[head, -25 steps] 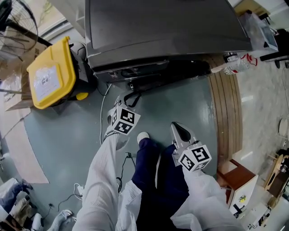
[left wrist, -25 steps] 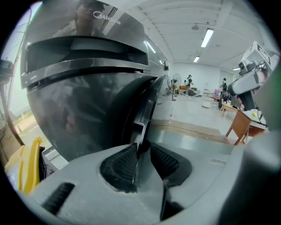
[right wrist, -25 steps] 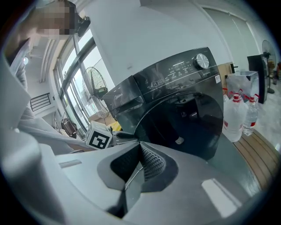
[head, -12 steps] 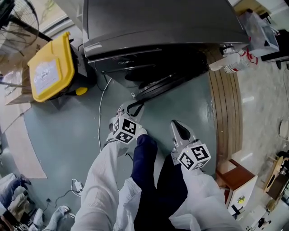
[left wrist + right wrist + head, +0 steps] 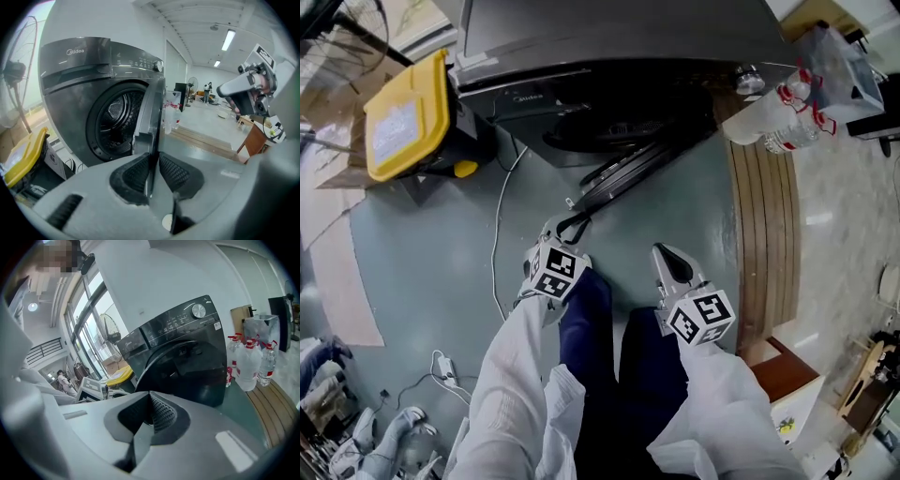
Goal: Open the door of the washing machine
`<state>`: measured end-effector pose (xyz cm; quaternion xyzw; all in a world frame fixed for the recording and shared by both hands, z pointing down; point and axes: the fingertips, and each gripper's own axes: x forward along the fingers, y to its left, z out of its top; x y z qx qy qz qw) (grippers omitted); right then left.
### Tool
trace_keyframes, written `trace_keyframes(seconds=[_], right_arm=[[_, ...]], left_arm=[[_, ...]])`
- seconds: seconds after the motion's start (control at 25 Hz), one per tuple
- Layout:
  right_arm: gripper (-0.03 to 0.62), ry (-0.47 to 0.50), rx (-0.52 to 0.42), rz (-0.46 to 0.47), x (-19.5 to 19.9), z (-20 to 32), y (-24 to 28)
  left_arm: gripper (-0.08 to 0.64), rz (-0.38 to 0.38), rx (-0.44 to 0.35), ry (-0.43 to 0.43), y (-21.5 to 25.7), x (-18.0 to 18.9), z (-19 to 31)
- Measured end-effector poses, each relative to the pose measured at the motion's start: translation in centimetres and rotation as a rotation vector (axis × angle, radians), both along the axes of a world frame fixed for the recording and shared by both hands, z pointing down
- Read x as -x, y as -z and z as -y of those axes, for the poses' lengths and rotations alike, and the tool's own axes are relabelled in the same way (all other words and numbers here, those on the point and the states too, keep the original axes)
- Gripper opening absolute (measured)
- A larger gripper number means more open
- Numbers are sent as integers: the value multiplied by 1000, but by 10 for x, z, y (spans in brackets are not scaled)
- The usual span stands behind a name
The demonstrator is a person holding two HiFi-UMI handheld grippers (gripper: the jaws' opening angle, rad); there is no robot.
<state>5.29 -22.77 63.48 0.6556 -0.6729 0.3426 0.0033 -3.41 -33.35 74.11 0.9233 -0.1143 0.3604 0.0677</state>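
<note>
The dark grey washing machine (image 5: pixel 609 37) stands at the top of the head view, with its round door (image 5: pixel 623 169) swung out from the drum opening (image 5: pixel 117 122). My left gripper (image 5: pixel 572 223) is shut on the door's free edge (image 5: pixel 151 117). Its jaws have just been closing, and the rim stands upright between the two pads. My right gripper (image 5: pixel 667 258) hangs to the right over the floor, shut and empty, apart from the door. In the right gripper view the machine (image 5: pixel 183 333) and its door (image 5: pixel 187 371) lie ahead of the right gripper (image 5: pixel 149 416).
A yellow-lidded bin (image 5: pixel 401 117) stands left of the machine. Water bottles (image 5: pixel 778 122) sit on a wooden strip (image 5: pixel 764 216) at the right. A white cable (image 5: pixel 497 234) runs over the green floor. The person's legs are below the grippers. A fan (image 5: pixel 18 75) is far left.
The door has swung farther out from the machine front, showing the drum opening. My left gripper came back toward the person with the door edge; the right one shifted slightly.
</note>
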Motion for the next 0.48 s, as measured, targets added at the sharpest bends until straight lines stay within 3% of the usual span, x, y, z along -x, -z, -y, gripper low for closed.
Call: trace_keyframes(seconds=[0.48], right_arm=[[9,182,-9,12,-30,-88,-11]], left_arm=[[75,-7,-13,244,-3,-17,-88]])
